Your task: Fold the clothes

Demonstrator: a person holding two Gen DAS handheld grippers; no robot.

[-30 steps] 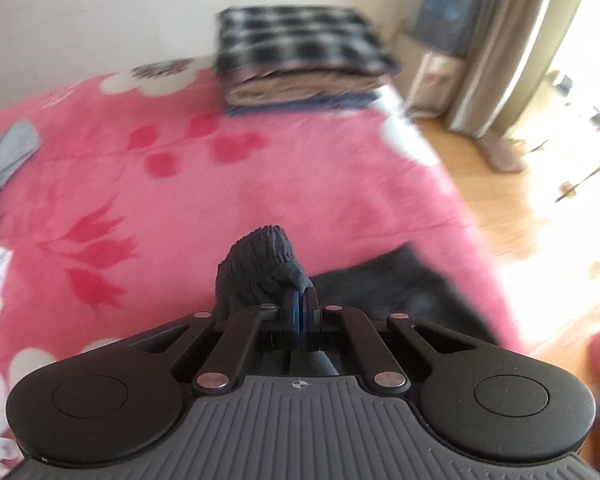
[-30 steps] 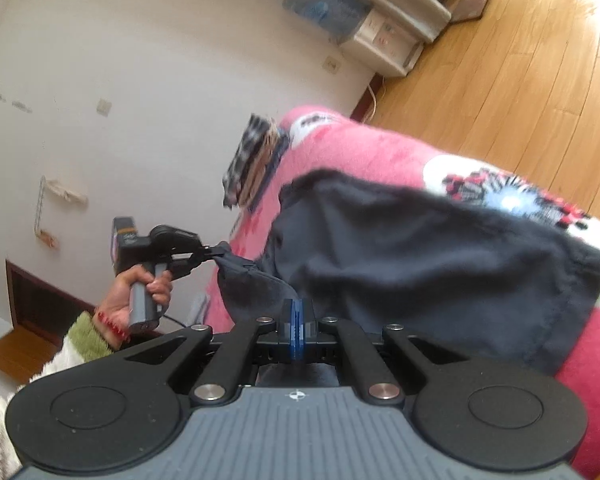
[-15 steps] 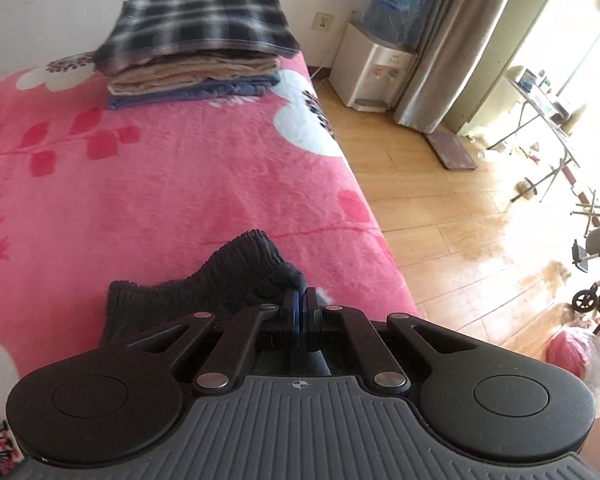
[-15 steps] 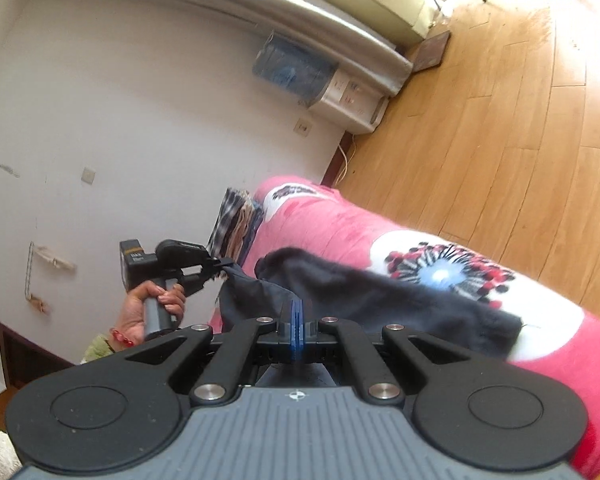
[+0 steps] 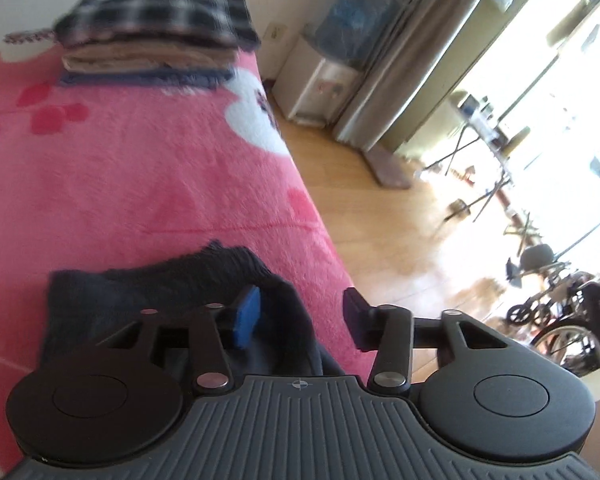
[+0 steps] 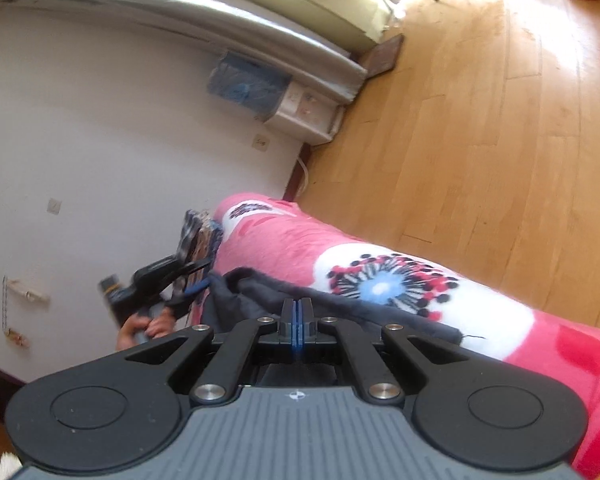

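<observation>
A dark garment point(image 5: 140, 296) lies bunched on the pink floral blanket point(image 5: 140, 168) near the bed's right edge. My left gripper point(image 5: 300, 316) hovers right over its near fold, open, with the cloth below and between the blue pads point(image 5: 246, 316) but not pinched. In the right wrist view the same garment point(image 6: 352, 304) stretches as a low dark strip across the bed. My right gripper point(image 6: 296, 320) is shut at its near edge, the cloth running under the fingertips. The left gripper point(image 6: 204, 274) shows there too, open, held by a hand point(image 6: 148, 326).
A stack of folded clothes point(image 5: 156, 40) with a plaid piece on top sits at the bed's far end. Beyond the bed edge are wooden floor point(image 5: 400, 232), a water dispenser point(image 5: 320, 88), curtains point(image 5: 412, 72) and a wheelchair point(image 5: 560, 320).
My left gripper has opened and let go of the dark garment, which now rests on the blanket. The right gripper stays shut and the garment has sunk flatter onto the bed.
</observation>
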